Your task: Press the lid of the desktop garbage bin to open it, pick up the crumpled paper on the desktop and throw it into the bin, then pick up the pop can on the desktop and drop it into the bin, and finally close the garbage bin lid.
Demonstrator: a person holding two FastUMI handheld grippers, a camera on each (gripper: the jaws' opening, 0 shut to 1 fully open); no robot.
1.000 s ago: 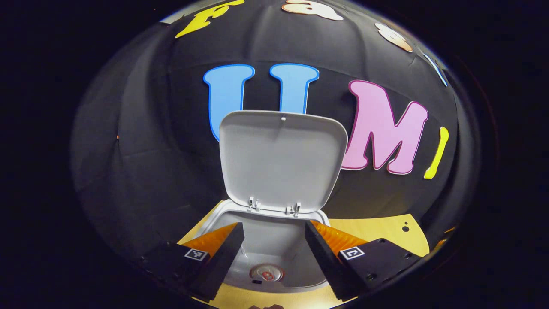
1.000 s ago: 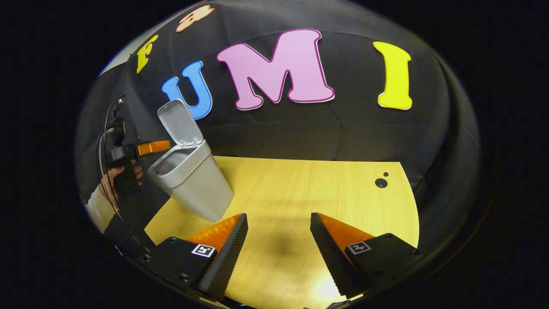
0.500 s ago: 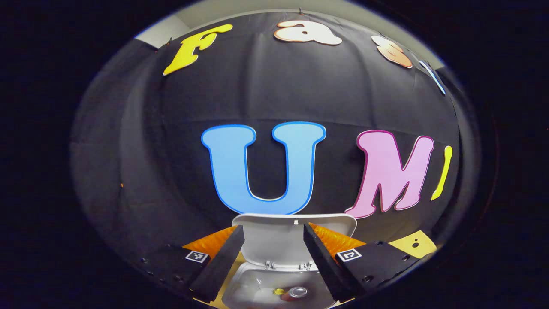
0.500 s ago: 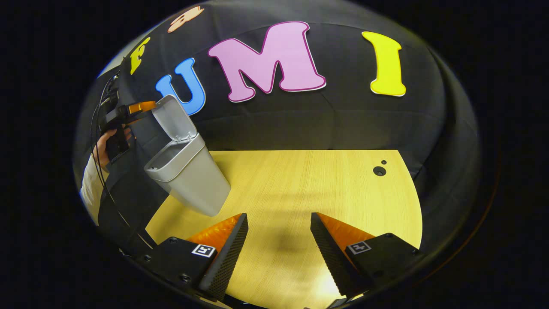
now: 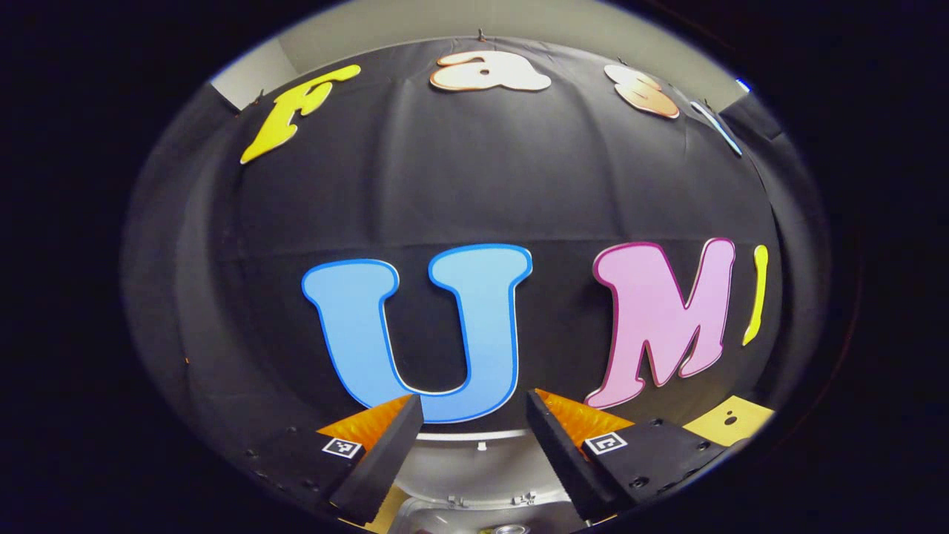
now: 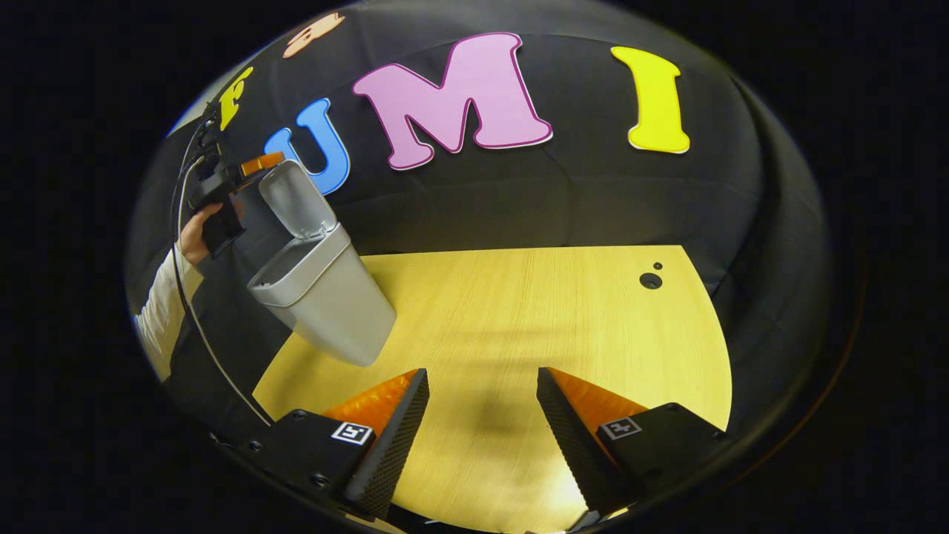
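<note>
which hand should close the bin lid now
Left. Its tongs are up beside the top edge of the raised lid. The right tongs hang open over the bare table, well away from the bin.

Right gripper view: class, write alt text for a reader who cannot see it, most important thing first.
A grey desktop bin stands at the wooden table's left edge with its lid raised. The left gripper, held in a hand, sits at the lid's top edge. The right gripper hangs open over bare tabletop.
</note>
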